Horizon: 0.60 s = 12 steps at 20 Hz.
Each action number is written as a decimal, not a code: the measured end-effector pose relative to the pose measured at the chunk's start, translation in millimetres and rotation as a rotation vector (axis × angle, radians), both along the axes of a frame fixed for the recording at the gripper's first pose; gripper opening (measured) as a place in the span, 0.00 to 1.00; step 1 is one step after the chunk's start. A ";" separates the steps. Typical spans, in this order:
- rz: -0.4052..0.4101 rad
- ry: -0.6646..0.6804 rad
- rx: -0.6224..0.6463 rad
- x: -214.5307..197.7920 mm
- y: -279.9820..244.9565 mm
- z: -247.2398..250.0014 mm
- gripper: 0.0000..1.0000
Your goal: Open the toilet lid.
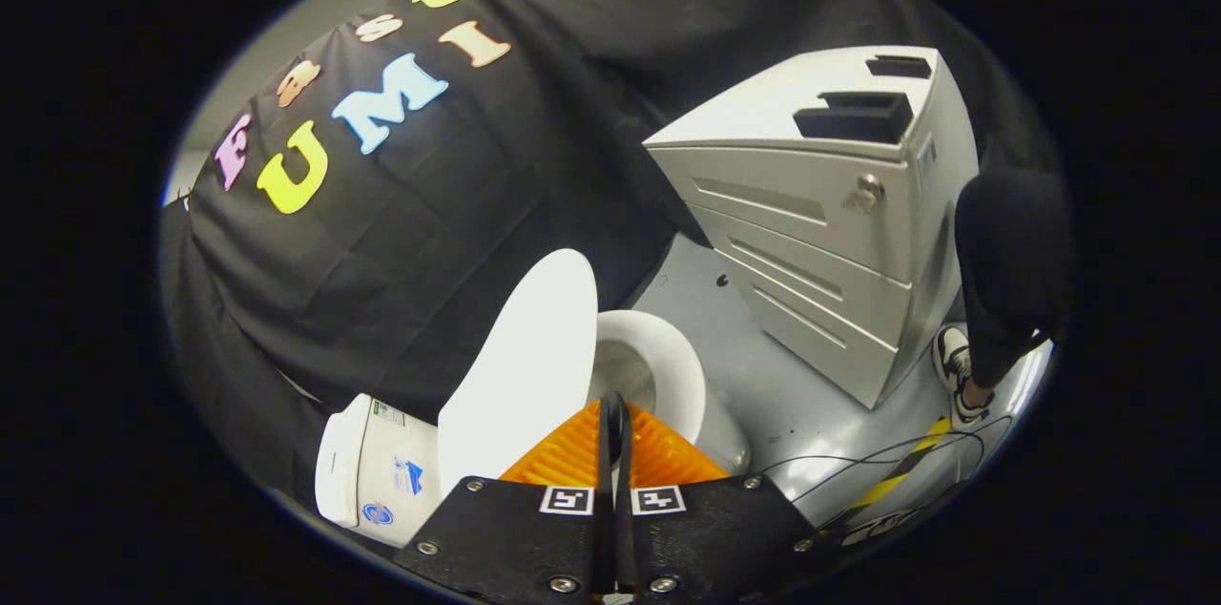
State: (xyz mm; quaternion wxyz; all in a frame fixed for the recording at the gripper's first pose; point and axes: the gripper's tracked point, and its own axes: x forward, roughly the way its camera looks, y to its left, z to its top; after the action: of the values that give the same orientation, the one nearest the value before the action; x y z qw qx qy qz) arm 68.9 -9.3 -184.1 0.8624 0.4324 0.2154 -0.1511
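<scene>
The white toilet lid stands raised, leaning back toward the white tank. Beside it the seat ring and bowl lie uncovered. My gripper is shut, its two fingers pressed together with nothing visible between them. The fingertips sit just in front of the lid's free edge, over the bowl's rim. I cannot tell whether they touch the lid.
A grey metal drawer cabinet stands on the grey floor close beyond the bowl. A person's dark-trousered leg and sneaker are next to it. Cables and striped tape lie on the floor.
</scene>
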 end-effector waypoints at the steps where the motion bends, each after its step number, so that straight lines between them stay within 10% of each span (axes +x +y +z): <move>1: 0.011 -0.005 -0.023 0.5 0.9 8.3 0.00; 12: 0.098 -0.067 -0.322 7.1 28.9 100.4 0.00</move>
State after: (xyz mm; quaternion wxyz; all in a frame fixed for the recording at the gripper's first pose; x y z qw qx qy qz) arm 75.9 19.6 -83.7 0.9335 0.2827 0.1802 -0.1270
